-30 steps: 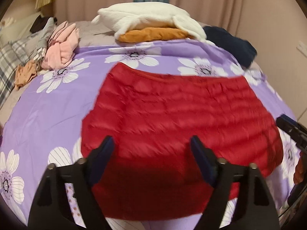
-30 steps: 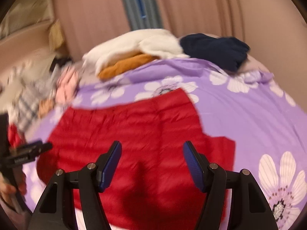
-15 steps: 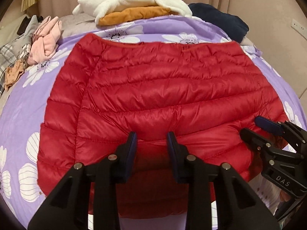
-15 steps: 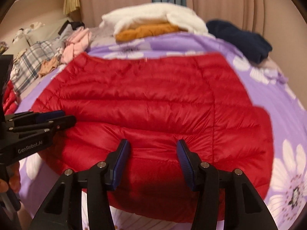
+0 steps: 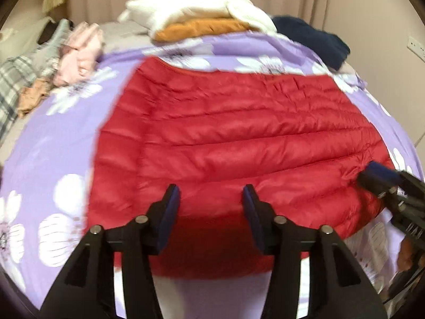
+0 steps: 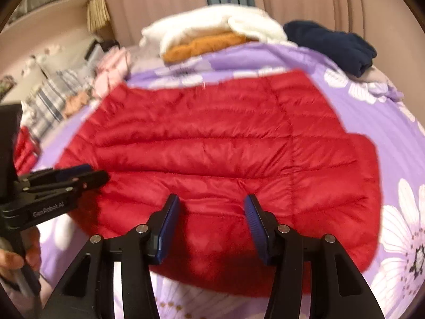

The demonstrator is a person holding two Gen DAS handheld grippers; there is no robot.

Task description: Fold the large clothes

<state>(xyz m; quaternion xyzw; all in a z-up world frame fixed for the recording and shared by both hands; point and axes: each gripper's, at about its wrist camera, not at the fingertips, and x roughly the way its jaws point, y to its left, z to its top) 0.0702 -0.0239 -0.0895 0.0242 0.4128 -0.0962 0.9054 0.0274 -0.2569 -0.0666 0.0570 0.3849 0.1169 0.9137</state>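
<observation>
Reopening, left gripper (image 5: 211, 199) hovers empty above red jacket's (image 5: 239, 138) near hem.

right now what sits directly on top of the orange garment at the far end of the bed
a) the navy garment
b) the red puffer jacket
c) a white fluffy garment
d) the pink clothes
c: the white fluffy garment lies draped over the orange garment at the far end, while the navy garment sits off to one side and the red puffer jacket is spread nearer on the purple floral bedspread.
</observation>
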